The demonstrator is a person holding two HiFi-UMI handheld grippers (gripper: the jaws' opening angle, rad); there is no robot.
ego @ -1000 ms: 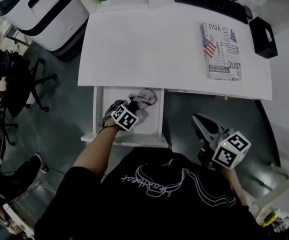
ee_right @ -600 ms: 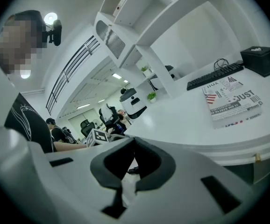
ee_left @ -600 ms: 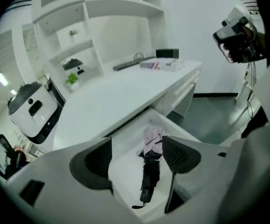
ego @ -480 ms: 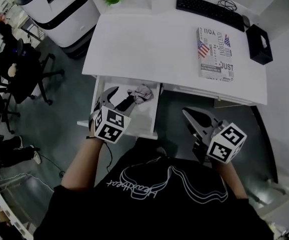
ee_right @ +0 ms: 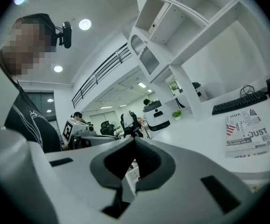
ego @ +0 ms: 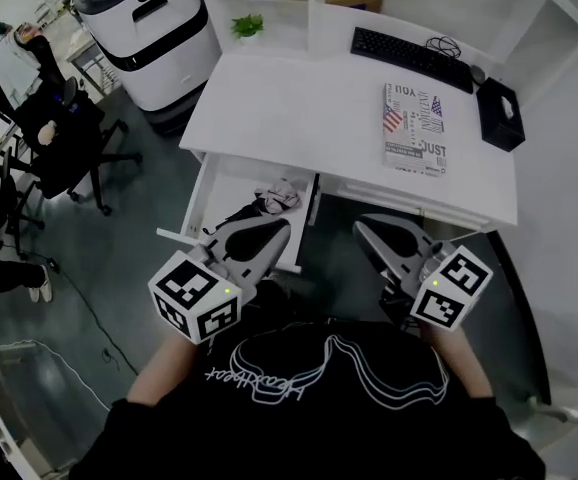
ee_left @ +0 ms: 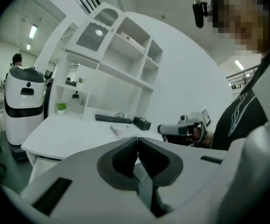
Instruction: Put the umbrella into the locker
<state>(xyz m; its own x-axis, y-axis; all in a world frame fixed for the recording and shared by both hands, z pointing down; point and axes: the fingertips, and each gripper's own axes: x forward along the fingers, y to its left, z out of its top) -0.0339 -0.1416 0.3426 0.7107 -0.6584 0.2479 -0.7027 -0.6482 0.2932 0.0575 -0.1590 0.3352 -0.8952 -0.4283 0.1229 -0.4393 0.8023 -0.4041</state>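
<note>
The umbrella [ego: 279, 198], a crumpled grey and black bundle, lies in the open white drawer [ego: 195, 208] under the desk's left front. My left gripper [ego: 281, 226] hangs above the drawer's near edge, lifted toward my chest. Its jaws are shut with nothing between them, as the left gripper view [ee_left: 137, 140] shows. The right gripper [ego: 359, 224] is held at about the same height to the right of the drawer, over the floor; its jaws meet, also empty, in its own view [ee_right: 134, 140]. Neither gripper touches the umbrella.
On the white desk [ego: 299, 108] lie a magazine [ego: 415, 128], a black keyboard [ego: 409, 58] and a black box [ego: 497, 113]; a small plant [ego: 248, 26] stands at the back. A white machine [ego: 149, 33] and office chairs [ego: 64, 138] stand to the left.
My left gripper has risen out of the drawer, away from the umbrella, and its jaws have gone from wide open to shut. The right gripper has risen a little. The umbrella stayed in the drawer.
</note>
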